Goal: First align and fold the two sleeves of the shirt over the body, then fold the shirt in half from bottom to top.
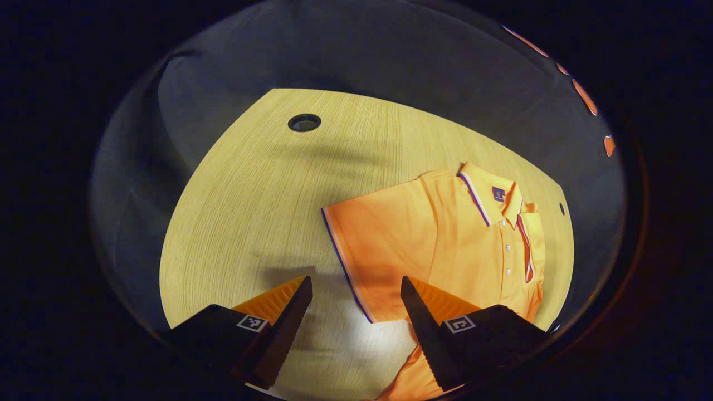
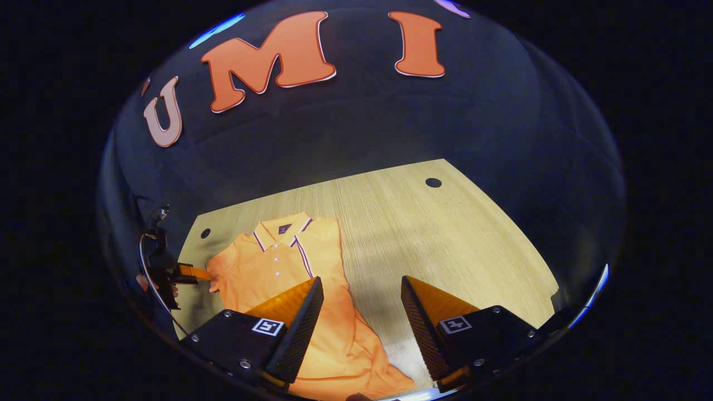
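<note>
My left gripper (image 1: 356, 303) and right gripper (image 2: 362, 301) both hover with fingers spread, holding nothing. Beneath them, the orange short-sleeved polo shirt (image 2: 289, 273) lies on the pale wooden table (image 2: 445, 239); one sleeve (image 1: 379, 250) is still spread flat outward. I judge sleeve folding is underway, so next I must pinch that sleeve's striped cuff.

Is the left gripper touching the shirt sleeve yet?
Cannot tell: left gripper view shows the left gripper open astride the sleeve hem, height unclear.
</note>
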`<action>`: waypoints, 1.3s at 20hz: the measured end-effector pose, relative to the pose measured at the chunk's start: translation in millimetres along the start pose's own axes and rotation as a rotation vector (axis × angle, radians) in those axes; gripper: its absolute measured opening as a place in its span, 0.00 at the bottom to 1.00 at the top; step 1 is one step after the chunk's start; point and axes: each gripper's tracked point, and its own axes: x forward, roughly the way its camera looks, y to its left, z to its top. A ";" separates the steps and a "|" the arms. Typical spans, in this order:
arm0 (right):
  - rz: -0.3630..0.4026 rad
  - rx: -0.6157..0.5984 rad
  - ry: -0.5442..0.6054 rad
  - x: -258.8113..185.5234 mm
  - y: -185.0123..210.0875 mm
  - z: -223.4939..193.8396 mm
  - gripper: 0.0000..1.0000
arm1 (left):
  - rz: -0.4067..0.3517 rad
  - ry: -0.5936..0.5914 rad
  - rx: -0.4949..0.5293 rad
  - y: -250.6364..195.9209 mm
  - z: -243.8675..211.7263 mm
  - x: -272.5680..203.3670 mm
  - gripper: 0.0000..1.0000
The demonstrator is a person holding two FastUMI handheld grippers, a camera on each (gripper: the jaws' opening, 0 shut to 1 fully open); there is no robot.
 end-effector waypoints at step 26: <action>-0.101 0.110 -0.015 -62.5 -96.2 -39.5 0.90 | 0.091 0.123 0.193 -15.1 25.7 19.3 0.23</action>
